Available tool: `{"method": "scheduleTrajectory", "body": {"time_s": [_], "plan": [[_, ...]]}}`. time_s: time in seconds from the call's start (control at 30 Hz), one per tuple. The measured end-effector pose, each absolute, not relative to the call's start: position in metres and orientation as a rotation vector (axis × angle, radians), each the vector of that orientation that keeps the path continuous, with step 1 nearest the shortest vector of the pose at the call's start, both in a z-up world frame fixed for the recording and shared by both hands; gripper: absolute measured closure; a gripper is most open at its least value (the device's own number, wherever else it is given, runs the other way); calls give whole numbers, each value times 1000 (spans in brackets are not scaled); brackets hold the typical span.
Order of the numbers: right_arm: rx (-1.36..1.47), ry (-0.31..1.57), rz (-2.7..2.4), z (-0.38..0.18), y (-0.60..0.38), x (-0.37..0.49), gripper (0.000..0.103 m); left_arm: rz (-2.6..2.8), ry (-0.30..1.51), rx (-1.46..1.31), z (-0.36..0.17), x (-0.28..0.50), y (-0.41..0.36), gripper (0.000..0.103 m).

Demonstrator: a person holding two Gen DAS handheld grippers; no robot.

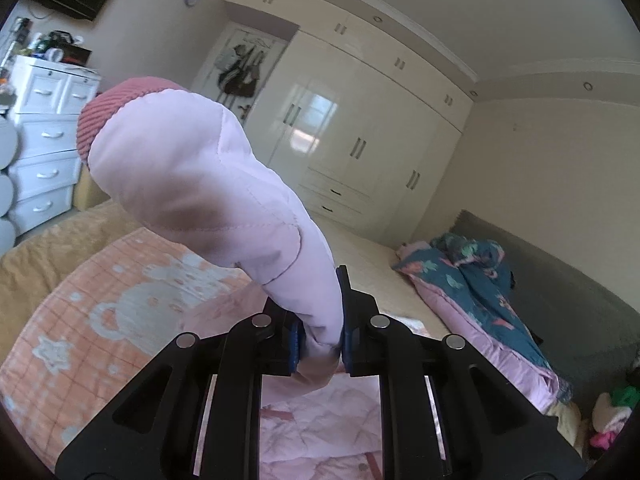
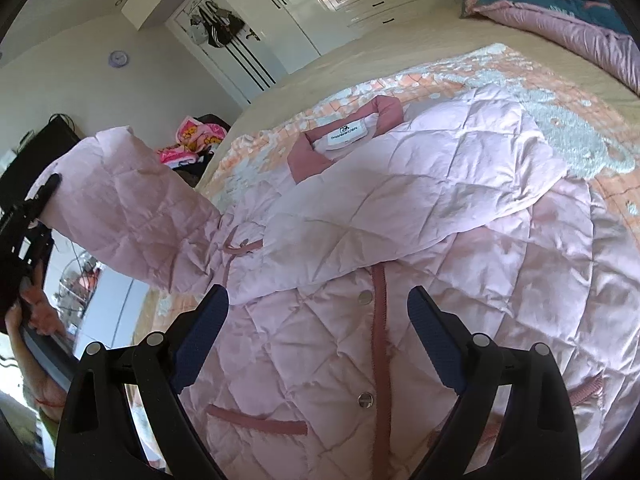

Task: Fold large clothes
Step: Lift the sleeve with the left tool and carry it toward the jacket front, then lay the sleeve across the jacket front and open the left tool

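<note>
A pale pink quilted jacket (image 2: 400, 240) lies front up on the bed, its darker pink collar (image 2: 384, 108) pointing away and one sleeve (image 2: 420, 184) folded across the chest. My left gripper (image 1: 320, 344) is shut on the other sleeve (image 1: 208, 176), which stands up in front of the lens with its ribbed pink cuff (image 1: 104, 116) at the top. In the right wrist view that sleeve (image 2: 132, 216) is lifted off the bed at the left, with the left gripper (image 2: 40, 200) at its end. My right gripper (image 2: 318, 320) hovers open above the jacket's snap-button front, holding nothing.
An orange and white patterned blanket (image 1: 100, 300) lies under the jacket on a beige bed (image 2: 400, 52). A teal and pink quilt (image 1: 480, 280) is bunched at the bed's far side. A white chest of drawers (image 1: 44, 152) and cream wardrobes (image 1: 360, 128) line the walls.
</note>
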State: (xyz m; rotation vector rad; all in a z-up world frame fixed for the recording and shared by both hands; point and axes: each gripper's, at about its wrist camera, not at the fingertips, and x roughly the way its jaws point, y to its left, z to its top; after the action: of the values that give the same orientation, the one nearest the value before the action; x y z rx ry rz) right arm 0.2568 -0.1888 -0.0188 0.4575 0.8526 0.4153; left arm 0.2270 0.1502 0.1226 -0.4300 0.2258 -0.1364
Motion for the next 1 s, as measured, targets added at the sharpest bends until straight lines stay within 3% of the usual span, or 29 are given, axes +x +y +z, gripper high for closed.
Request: {"method": "scheduleTrajectory", "body": {"time_s": [1.0], "plan": [[577,772,249,-17,-281,248,13,-401,486,-149,47,274,28,95]]}}
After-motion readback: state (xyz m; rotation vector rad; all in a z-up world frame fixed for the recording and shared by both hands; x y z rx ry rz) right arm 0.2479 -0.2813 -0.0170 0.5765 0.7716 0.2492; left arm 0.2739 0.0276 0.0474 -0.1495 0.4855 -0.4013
